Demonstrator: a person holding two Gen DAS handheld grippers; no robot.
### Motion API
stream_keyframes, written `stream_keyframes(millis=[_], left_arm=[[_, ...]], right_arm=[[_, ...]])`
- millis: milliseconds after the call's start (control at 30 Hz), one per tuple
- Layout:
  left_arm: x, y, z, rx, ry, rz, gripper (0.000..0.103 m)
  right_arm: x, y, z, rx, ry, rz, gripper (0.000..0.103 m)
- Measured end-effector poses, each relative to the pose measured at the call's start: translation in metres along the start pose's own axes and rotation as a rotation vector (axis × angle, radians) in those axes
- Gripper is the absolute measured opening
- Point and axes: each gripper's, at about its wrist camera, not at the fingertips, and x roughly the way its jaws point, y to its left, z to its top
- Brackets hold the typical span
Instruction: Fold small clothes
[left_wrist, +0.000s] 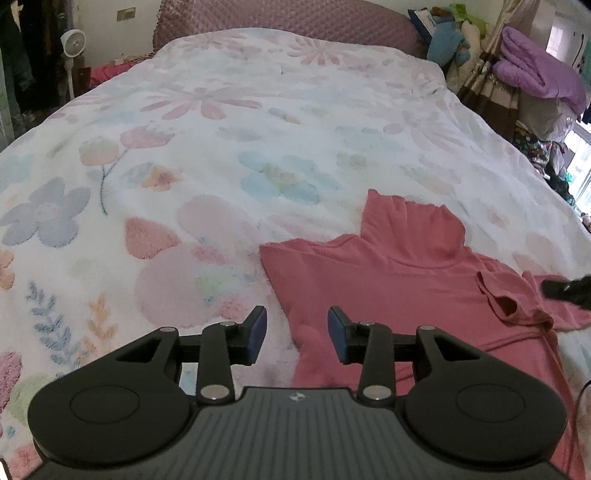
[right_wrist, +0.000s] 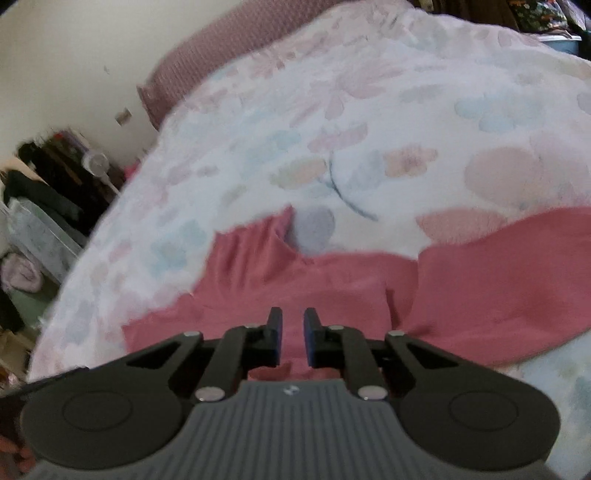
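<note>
A pink turtleneck top lies flat on the floral bed cover, collar pointing up the bed. One sleeve is folded in over its right side. My left gripper is open and empty, low over the top's left edge. The right gripper's tip shows at the right edge, above the folded sleeve. In the blurred right wrist view the top fills the middle with its sleeve to the right. My right gripper hovers over it, jaws narrowly apart, holding nothing.
A mauve quilted headboard stands at the bed's far end. Piles of clothes and a purple blanket stand right of the bed. A white fan and dark hanging clothes are at the left.
</note>
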Motion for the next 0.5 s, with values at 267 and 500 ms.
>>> stream_keyframes(millis=[267,500], left_arm=[[-0.005,-0.007,-0.006,0.031,0.027,0.014,0.046],[0.0,-0.009,-0.001,0.016,0.041,0.072,0.046]], right_arm=[[0.025,0.025,-0.048,-0.147,0.131,-0.009,0.006],[-0.059,-0.038,-0.023,-0.034,-0.021,-0.004,0.024]])
